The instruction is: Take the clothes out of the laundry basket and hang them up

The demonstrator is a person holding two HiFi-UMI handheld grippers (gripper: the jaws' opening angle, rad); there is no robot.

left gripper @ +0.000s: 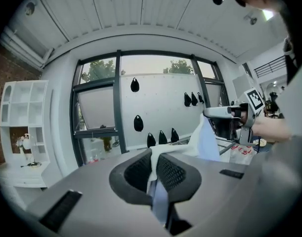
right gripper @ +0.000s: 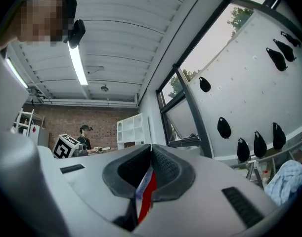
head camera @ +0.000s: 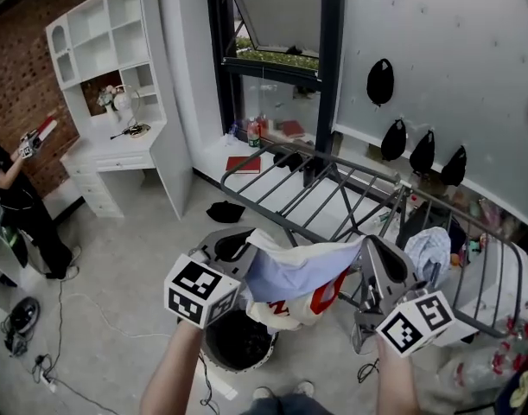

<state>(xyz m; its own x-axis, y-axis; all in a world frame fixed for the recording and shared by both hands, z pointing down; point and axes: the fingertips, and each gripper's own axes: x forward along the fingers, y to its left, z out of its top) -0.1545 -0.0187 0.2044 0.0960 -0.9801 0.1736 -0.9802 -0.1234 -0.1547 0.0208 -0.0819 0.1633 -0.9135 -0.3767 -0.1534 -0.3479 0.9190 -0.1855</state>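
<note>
A garment [head camera: 294,277] of pale blue and white cloth with red print hangs stretched between my two grippers, above the round black laundry basket [head camera: 238,342]. My left gripper [head camera: 243,242] is shut on its left edge; white and blue cloth [left gripper: 155,181] runs between the jaws. At the right, my right gripper [head camera: 373,251] is shut on the other edge, with red and white cloth [right gripper: 144,195] pinched in it. The grey metal drying rack [head camera: 333,188] stands just beyond the garment. Another pale blue garment [head camera: 429,251] lies on the rack's right wing.
A white desk with shelves [head camera: 117,102] stands at the left by the brick wall. A person [head camera: 17,201] stands at the far left. Cables [head camera: 82,318] trail over the floor. Black items [head camera: 380,80] hang on the white wall panel behind the rack.
</note>
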